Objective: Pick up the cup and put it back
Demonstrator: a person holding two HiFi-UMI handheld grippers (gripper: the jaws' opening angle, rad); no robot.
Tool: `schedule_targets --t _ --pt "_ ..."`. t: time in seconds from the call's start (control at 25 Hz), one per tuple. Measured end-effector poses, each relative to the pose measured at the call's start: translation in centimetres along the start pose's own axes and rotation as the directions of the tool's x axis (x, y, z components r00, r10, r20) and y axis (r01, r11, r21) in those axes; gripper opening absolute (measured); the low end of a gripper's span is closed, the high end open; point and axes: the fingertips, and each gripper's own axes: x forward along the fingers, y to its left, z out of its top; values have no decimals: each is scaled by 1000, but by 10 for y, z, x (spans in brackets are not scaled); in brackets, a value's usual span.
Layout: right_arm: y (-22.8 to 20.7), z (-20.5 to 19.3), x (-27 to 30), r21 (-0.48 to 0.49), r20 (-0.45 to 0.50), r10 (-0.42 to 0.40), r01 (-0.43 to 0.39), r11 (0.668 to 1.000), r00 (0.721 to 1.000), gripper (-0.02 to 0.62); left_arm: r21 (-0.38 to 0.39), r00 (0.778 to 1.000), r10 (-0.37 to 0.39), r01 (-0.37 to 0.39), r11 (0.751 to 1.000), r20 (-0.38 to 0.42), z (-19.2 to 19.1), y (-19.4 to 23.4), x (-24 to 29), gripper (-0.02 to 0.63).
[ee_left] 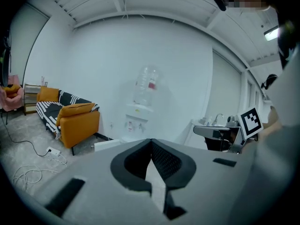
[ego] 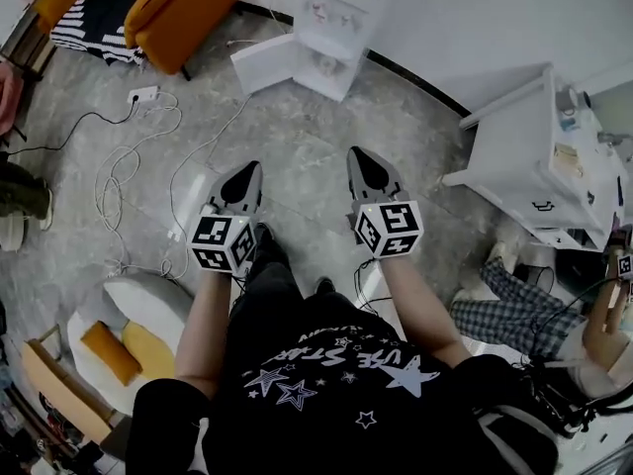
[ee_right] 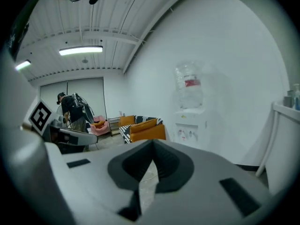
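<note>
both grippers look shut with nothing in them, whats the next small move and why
Probably move closer to the water dispenser, whose lower door stands open ahead. The left gripper and right gripper are shut, empty, above the floor, and no cup shows clearly, so nothing is within reach yet.

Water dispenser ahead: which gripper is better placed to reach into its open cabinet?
Right, narrowly. Both are shut, empty and about equally far from the water dispenser, but its open door juts toward the left gripper, while the right gripper has a bare line to the opening.
</note>
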Motion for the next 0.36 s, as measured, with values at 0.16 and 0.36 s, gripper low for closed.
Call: schedule_targets --t 0.16,0.36 --pt "-47 -29 -54 7 43 -3 3 1000 999 6 51 999 -19 17 999 27 -25 -67 21 9" --pt "-84 -102 -137 30 90 -17 14 999 996 6 142 998 -45 40 989 34 -89 -147 19 9"
